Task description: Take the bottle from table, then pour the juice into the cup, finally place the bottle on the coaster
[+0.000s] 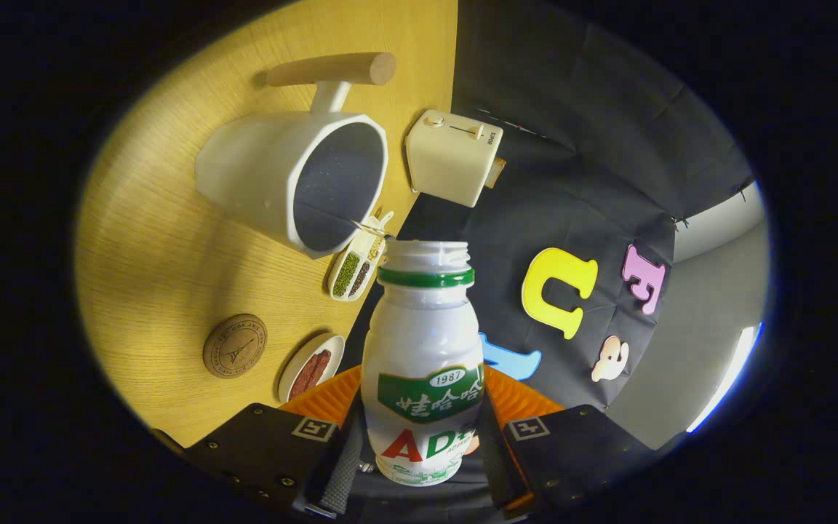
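My gripper [419,440] is shut on a white juice bottle [423,349] with a green neck ring and a green and red label. Both fingers press on its lower body. The bottle's uncapped mouth points ahead of the fingers, close to the rim of a large white cup [259,175] with a dark inside and a wooden handle [335,69]. The whole scene looks rolled sideways, so bottle and gripper are tilted relative to the wooden table [157,255]. A round wooden coaster [235,346] lies on the table, nearer the fingers than the cup.
A cream toaster [454,156] stands past the cup at the table's back edge. A small divided dish of green and brown beans [353,271] lies by the cup's rim. An oval dish with reddish pieces [310,372] sits beside the coaster.
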### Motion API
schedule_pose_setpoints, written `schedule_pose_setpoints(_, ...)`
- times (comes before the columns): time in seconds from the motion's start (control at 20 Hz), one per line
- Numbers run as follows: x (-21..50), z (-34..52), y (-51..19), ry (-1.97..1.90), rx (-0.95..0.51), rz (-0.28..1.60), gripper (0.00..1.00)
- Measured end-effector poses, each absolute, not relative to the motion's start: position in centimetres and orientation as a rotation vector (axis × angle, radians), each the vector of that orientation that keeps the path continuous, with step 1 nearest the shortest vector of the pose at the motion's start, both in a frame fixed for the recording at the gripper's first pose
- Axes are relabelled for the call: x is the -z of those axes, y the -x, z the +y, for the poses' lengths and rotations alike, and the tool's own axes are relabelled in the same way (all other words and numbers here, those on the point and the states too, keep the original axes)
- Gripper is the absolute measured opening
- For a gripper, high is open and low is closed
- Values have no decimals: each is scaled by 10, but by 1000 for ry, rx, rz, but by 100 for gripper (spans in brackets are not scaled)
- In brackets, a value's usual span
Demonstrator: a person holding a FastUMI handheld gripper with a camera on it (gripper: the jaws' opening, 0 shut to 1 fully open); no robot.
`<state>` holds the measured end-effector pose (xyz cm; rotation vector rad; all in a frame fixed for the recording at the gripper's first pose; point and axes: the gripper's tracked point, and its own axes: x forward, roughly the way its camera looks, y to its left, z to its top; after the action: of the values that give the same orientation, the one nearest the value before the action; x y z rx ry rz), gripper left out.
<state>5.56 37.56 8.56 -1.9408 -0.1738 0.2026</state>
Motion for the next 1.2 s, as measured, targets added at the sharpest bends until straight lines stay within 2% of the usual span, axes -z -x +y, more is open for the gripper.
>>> schedule_pose_setpoints(1.2, -73, 378, -51, 1995, -225, -157, 70)
